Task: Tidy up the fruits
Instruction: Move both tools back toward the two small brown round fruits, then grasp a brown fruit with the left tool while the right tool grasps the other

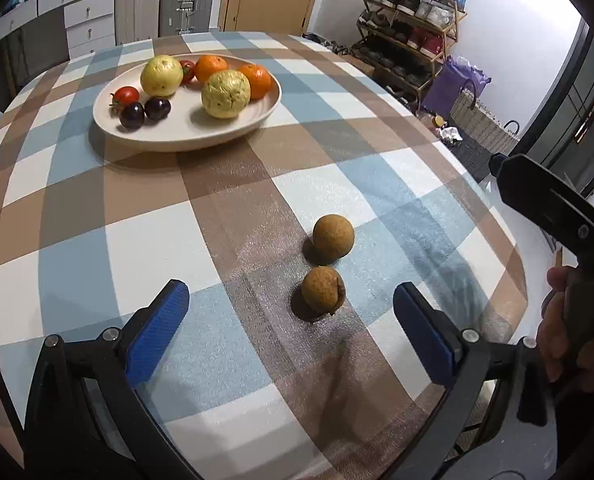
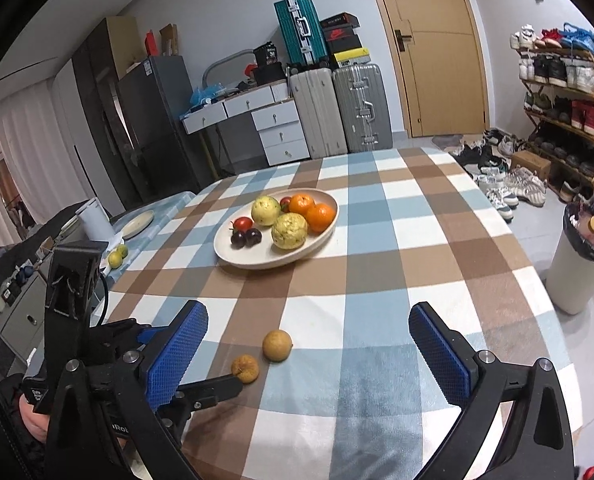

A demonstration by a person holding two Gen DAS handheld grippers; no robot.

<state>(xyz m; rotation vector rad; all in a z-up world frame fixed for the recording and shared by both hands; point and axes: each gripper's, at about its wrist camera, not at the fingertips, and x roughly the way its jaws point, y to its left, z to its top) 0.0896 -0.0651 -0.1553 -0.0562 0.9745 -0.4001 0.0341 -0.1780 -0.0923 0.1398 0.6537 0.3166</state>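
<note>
Landmark: I am taking the cream plate (image 1: 185, 136) on the checked tablecloth (image 1: 377, 184) as my reference for every place.
Plate content: it is holding two yellow guavas (image 1: 226, 94), two oranges (image 1: 211, 67), two red tomatoes (image 1: 126, 95) and two dark plums (image 1: 157, 108).
Loose fruits: two small brown longans are lying on the cloth, well apart from the plate, on the side nearer to me. The farther longan (image 1: 333, 238) and the nearer longan (image 1: 323, 290) are sitting just beside each other.
Left gripper (image 1: 291, 330): I am holding it released, its blue pads wide apart, and the nearer longan is lying just ahead of the gap between them. Nothing is being pressed.
Right gripper (image 2: 309, 354): I am keeping it also released, jaws fully spread, grasping nothing. Both longans are lying ahead of its left pad.
Hand: a hand (image 1: 569, 328) is gripping the right tool's handle.
</note>
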